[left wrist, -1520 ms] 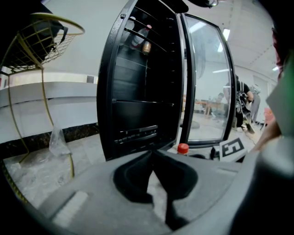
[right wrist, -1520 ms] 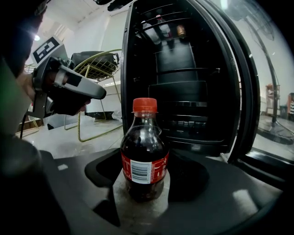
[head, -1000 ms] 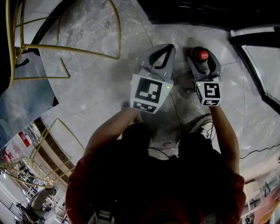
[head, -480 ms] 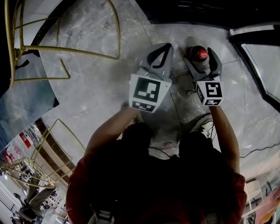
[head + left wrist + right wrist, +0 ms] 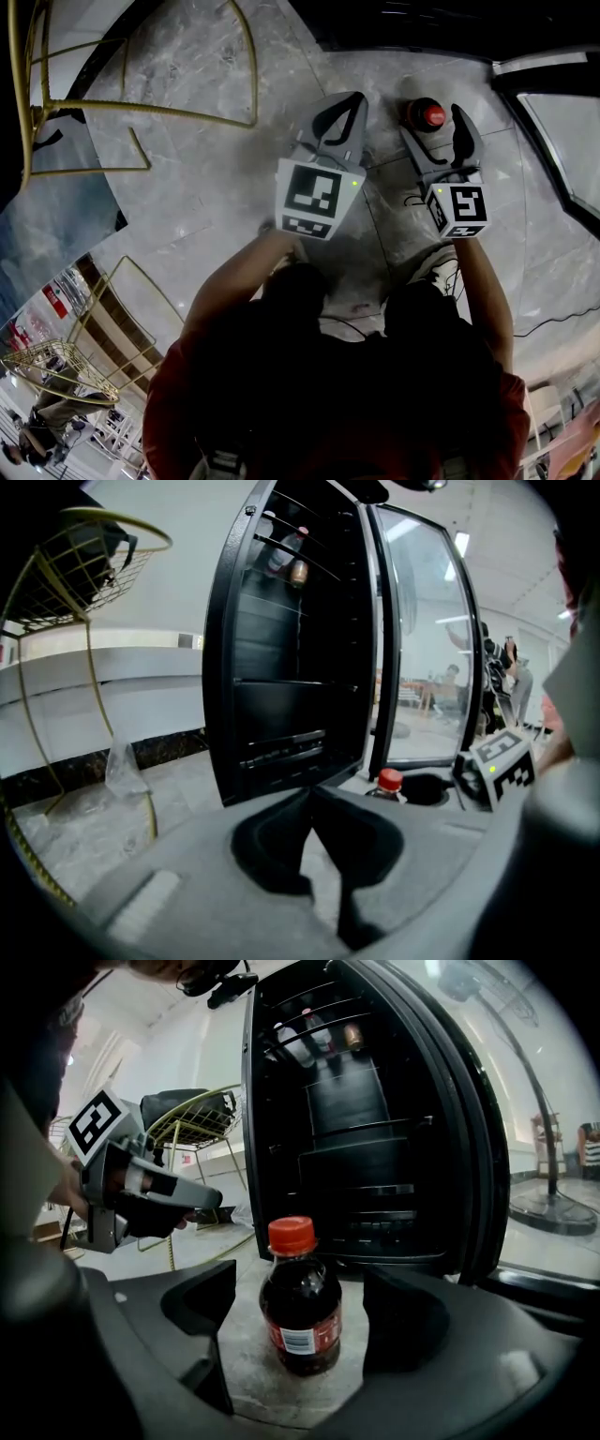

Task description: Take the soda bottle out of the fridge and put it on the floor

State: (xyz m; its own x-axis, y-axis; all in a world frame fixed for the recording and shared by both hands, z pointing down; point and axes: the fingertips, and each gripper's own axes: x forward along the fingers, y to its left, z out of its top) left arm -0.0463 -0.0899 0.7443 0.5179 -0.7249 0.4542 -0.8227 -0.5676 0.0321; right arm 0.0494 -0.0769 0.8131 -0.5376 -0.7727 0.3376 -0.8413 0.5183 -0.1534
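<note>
Seen from above: both forearms stretched forward side by side over a grey marbled floor [image 5: 206, 187], red sleeves pushed back, a tool in each hand, each pointing ahead and a little downward. On one side the left gripper [image 5: 349, 101], held apart from the bottle, jaws pressed together at the tips. Just beside it the right gripper [image 5: 434, 131], jaws spread wide after just opening, one on either side of the soda bottle [image 5: 300, 1312] and touching it nowhere.

Ahead, a tall black fridge [image 5: 281, 667] with its glass door [image 5: 427, 639] swung open to the right. Inside, thin wire shelves, a few bottles [image 5: 286, 560] on the top one, the lower levels dark. Out of the fridge and upright on the floor just in front of the open cabinet: the soda bottle, between the right jaws with a gap at each pad.

To the left, gold wire-frame furniture [image 5: 141, 108] of thin curved rods, and a crumpled clear plastic bag [image 5: 122, 766] on the floor near one leg. Both tools in smooth grey plastic with dark pads, each carrying a white cube [image 5: 319, 197] printed with black square markers. The bottle itself small and squat, clear plastic, dark cola-coloured liquid up to the neck, red screw cap, red label with a white barcode patch.
</note>
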